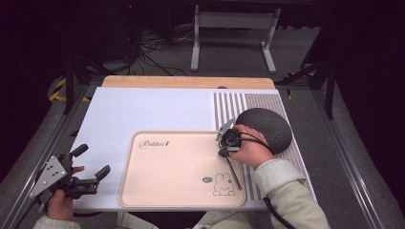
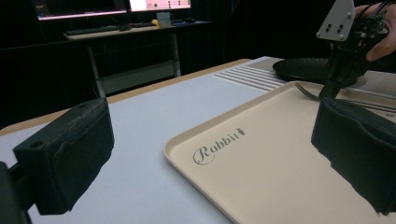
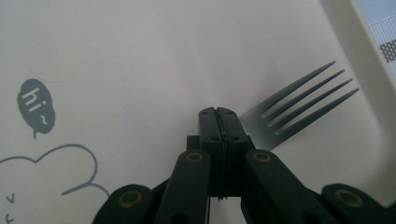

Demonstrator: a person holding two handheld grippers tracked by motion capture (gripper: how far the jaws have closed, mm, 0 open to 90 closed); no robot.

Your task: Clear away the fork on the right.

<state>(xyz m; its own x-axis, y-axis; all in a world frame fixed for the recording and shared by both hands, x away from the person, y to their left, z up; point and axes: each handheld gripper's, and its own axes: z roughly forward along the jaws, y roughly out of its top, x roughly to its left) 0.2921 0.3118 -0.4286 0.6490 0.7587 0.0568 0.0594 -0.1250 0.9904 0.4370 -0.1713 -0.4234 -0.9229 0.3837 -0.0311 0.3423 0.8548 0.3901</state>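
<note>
A beige tray (image 1: 176, 167) printed with "Rabbit" and a cartoon rabbit lies at the front middle of the table. My right gripper (image 1: 224, 151) is low over the tray's right side, shut on a dark metal fork (image 1: 234, 175) near its neck. The tines (image 3: 299, 100) stick out to the right past the closed jaws, just over the tray floor (image 3: 140, 56), and the handle trails toward the front edge. My left gripper (image 1: 93, 160) is held at the table's front left corner, open and empty. It faces the tray (image 2: 261, 177) and the right gripper (image 2: 329, 91).
A dark, textured round object (image 1: 267, 126) rests on a striped mat (image 1: 229, 105) just behind the right hand. A pale sheet (image 1: 143, 109) covers the left and back of the table. Beyond the far edge stand a desk frame (image 1: 234, 28) and floor cables.
</note>
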